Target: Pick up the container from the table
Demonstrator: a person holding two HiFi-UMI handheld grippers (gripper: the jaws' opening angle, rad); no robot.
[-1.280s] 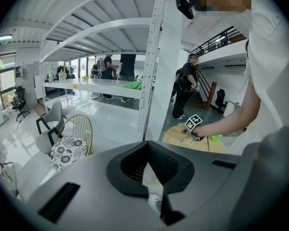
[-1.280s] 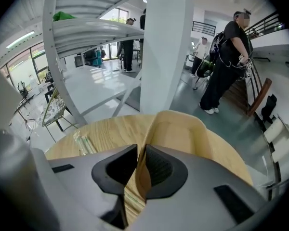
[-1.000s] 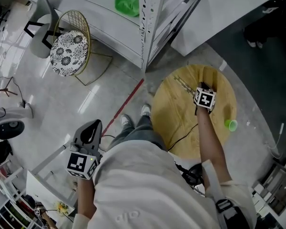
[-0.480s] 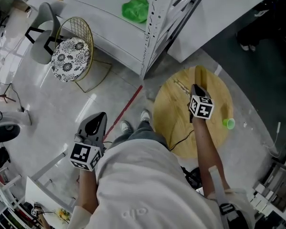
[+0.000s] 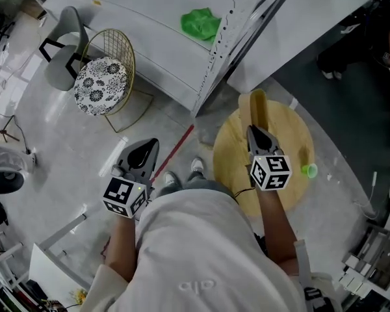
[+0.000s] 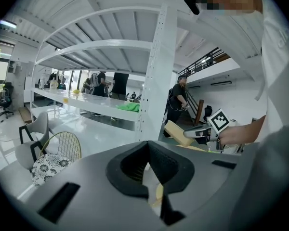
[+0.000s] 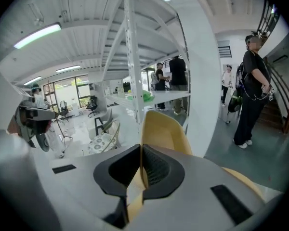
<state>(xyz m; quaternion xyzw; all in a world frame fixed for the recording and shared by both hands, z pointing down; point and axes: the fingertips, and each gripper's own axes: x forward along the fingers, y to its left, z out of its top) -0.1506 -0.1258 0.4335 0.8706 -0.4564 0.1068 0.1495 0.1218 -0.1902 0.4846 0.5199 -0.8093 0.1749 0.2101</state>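
A tan, open-topped container (image 5: 256,105) hangs above the round wooden table (image 5: 296,129), off its surface. My right gripper (image 5: 253,131) is shut on the container's thin wall; in the right gripper view the tan wall (image 7: 164,129) runs up between the black pads of the right gripper (image 7: 141,153). In the left gripper view the held container (image 6: 179,134) shows at the right. My left gripper (image 5: 145,153) is held over the floor to the left, away from the table. Its jaws stand together with nothing between them, as the left gripper (image 6: 148,154) shows in its own view.
A small green cup (image 5: 309,170) stands on the table's right edge. A white rack post (image 5: 224,44) rises just behind the table, with a green bag (image 5: 200,23) on the white bench. A wire chair with a patterned cushion (image 5: 101,77) stands at the left. A person in black (image 7: 253,90) stands at the right.
My right gripper has lifted the container up off the table and drawn it toward me. My left gripper has risen a little.
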